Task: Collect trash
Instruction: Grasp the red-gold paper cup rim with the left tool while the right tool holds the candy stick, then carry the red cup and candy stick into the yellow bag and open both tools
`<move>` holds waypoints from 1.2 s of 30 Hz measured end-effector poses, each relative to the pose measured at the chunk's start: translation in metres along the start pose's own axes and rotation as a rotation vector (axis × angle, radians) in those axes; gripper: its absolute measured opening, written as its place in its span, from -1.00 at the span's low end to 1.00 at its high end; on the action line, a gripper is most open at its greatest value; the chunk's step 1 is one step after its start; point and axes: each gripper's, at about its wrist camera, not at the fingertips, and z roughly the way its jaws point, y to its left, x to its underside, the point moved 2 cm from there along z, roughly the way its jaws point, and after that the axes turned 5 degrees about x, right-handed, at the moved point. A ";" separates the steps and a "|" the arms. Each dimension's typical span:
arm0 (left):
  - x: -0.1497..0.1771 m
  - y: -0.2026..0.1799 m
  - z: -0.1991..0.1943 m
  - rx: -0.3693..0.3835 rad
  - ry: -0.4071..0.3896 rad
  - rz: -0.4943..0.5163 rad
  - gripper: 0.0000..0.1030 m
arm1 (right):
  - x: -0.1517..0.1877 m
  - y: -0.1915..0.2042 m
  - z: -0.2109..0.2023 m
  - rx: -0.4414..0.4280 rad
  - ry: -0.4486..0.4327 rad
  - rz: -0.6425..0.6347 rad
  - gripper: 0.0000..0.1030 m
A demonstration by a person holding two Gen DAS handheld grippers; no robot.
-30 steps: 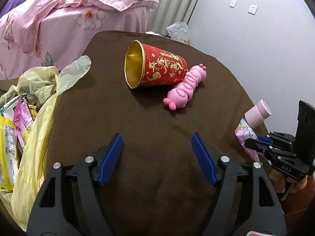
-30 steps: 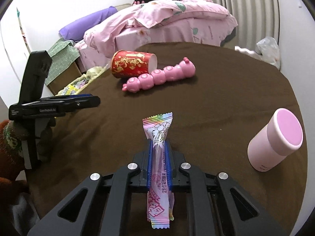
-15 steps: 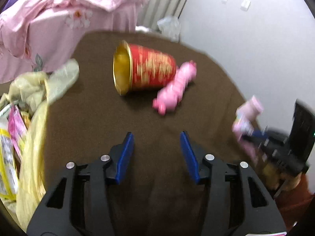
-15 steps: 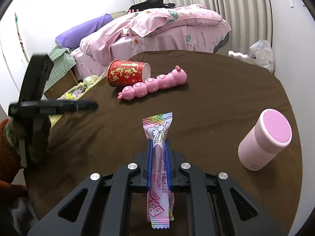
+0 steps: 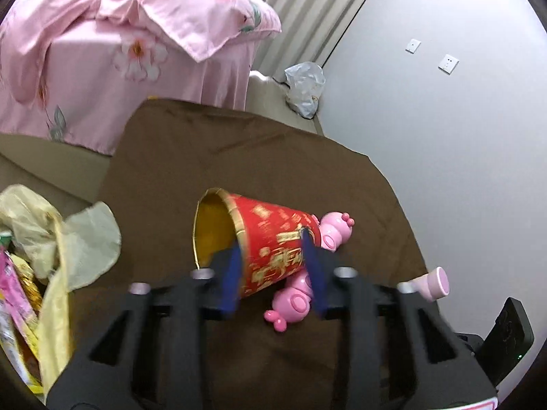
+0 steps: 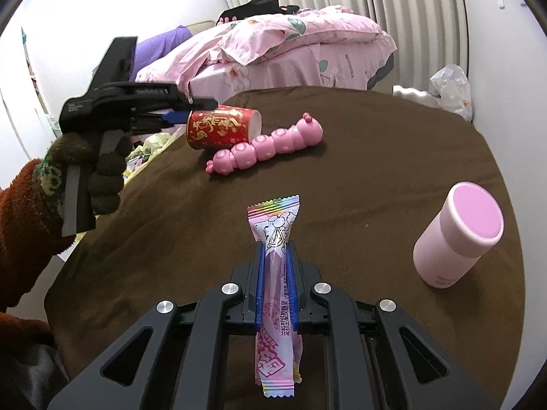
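A red and gold paper cup lies on its side on the brown table, mouth to the left. My left gripper is open, its blue fingers on either side of the cup's body. In the right wrist view the cup lies just past the left gripper. My right gripper is shut on a pink candy wrapper and holds it above the table.
A pink caterpillar toy lies against the cup. A pink bottle stands at the right. A yellow trash bag with wrappers hangs at the table's left edge. A pink bed stands behind.
My left gripper has moved forward to the red cup and its fingers now straddle it, narrower than before. My right gripper still holds the wrapper in much the same place.
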 end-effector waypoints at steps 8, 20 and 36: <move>0.019 -0.018 -0.053 -0.016 -0.066 0.045 -0.93 | -0.014 0.007 -0.021 0.012 -0.054 -0.016 -0.75; 0.058 -0.036 -0.207 -0.100 -0.289 0.145 -0.93 | -0.079 0.083 -0.062 -0.079 -0.208 -0.143 -0.75; 0.089 0.097 -0.291 -0.227 -0.376 -0.079 -0.93 | -0.134 0.226 -0.009 -0.259 -0.137 -0.392 -0.76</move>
